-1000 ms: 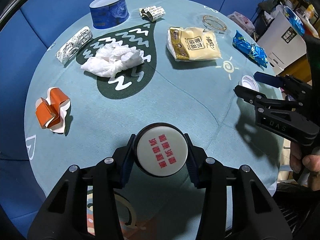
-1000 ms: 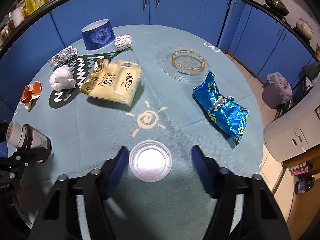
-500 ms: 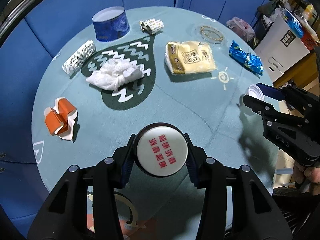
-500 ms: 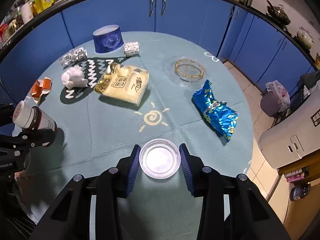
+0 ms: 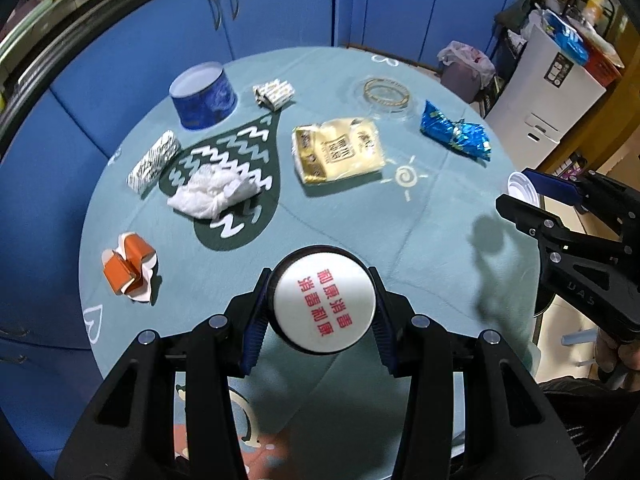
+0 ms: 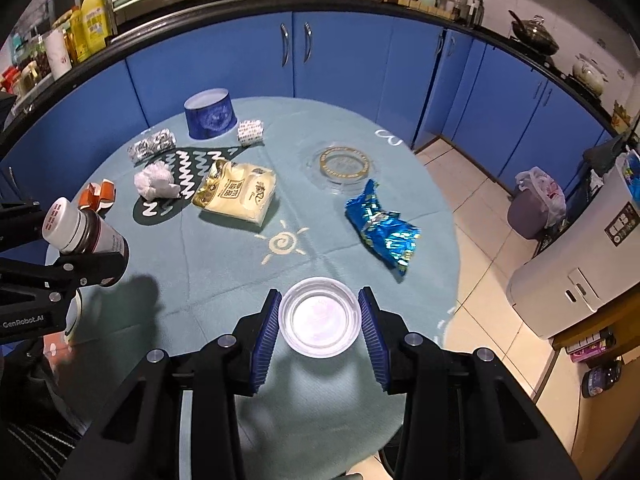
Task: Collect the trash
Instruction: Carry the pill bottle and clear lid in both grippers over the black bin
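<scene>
Two items in hand: left gripper (image 5: 320,312) clamps brown white-capped pill bottle (image 5: 323,299), right gripper (image 6: 319,320) clamps clear round plastic lid (image 6: 319,316), both above round teal table's (image 6: 224,264) near edge. Left on table: blue foil wrapper (image 6: 382,228), yellow snack bag (image 6: 238,194), white tissue wad (image 6: 156,182), orange scrap (image 5: 128,270) w/ more at far edge.

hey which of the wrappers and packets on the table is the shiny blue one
The crumpled blue foil packet, lying alone near the table's right side beside the clear lid with the gold ring. The others are cream, silver or orange.

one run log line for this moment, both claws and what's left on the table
left claw: shut on brown bottle | right claw: shut on clear cup | on table: tissue wad, yellow pack, blue wrapper
</scene>
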The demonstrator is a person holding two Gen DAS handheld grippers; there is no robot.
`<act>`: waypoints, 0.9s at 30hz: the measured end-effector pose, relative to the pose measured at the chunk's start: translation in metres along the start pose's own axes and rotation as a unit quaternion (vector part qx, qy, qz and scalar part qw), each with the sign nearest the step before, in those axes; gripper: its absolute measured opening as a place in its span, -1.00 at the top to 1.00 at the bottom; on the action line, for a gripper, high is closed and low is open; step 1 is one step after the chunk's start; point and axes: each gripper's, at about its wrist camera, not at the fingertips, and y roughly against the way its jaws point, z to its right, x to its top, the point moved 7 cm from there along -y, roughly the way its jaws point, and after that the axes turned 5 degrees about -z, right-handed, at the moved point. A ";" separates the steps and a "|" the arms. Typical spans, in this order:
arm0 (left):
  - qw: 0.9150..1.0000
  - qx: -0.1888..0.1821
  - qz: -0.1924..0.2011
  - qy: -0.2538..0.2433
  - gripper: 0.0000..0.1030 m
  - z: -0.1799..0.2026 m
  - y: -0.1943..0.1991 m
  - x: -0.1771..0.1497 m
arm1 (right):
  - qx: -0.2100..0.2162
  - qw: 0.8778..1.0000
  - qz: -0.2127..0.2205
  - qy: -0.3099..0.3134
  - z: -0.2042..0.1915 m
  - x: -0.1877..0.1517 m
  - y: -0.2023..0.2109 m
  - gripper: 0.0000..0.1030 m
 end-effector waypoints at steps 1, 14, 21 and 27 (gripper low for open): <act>1.000 0.001 0.001 -0.002 0.10 0.002 0.001 0.001 | 0.000 1.000 0.002 -0.002 0.002 -0.001 0.003 0.24; 0.998 0.008 0.024 -0.052 0.10 0.046 0.016 0.018 | -0.009 0.999 0.034 -0.037 0.037 -0.016 0.037 0.24; 0.994 0.000 0.041 -0.097 0.10 0.090 0.021 0.034 | -0.024 0.996 0.048 -0.067 0.066 -0.030 0.053 0.24; 0.988 -0.016 0.051 -0.142 0.10 0.136 0.022 0.048 | -0.043 0.993 0.055 -0.099 0.098 -0.045 0.068 0.24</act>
